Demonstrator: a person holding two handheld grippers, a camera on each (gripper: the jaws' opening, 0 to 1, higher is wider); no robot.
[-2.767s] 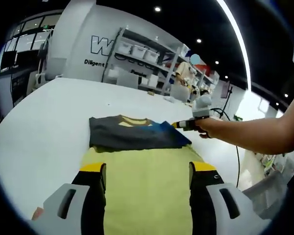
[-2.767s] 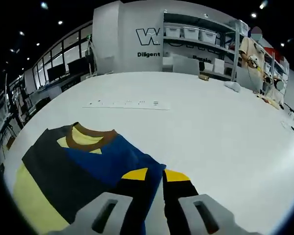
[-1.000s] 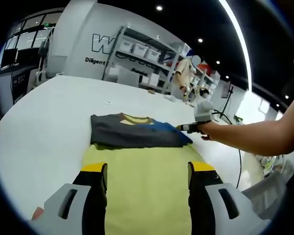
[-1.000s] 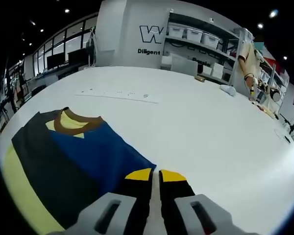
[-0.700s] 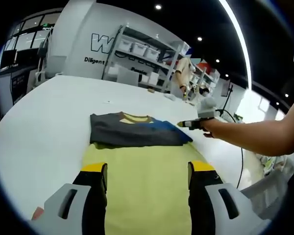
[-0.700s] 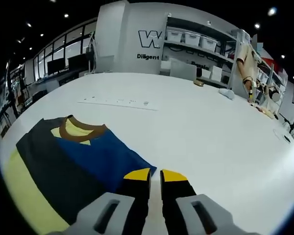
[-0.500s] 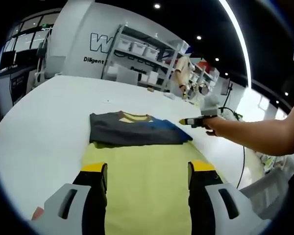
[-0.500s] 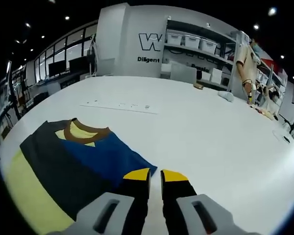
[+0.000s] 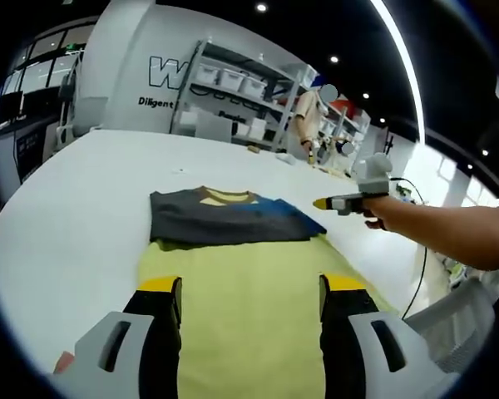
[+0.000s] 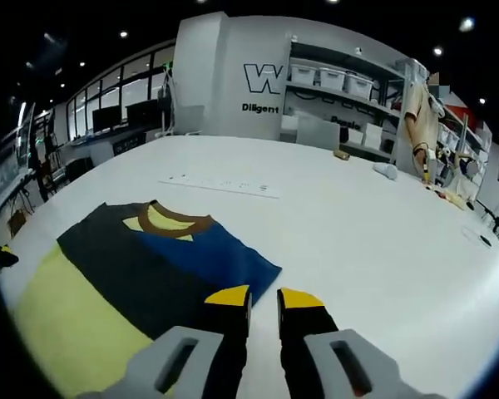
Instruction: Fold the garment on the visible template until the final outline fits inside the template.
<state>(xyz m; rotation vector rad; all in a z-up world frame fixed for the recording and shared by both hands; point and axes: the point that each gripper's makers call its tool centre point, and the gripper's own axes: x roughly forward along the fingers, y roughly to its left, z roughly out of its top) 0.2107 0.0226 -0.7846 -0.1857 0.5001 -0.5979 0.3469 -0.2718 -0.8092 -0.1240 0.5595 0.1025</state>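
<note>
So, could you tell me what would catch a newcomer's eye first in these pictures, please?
The garment stands out first: yellow, with a dark grey band and a blue patch near its brown collar, lying flat on the white table ahead of the left tongs, whose jaws stand wide apart. Next is the right tongs, held in a hand above the table beside the garment's blue corner, jaws close together with nothing between them.

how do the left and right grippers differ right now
The left gripper has its fingers spread wide over the yellow shirt body; the right gripper has its fingers nearly together, holding nothing. The left hangs low above the cloth; the right is raised beside the blue sleeve. Both have yellow fingertips.
</note>
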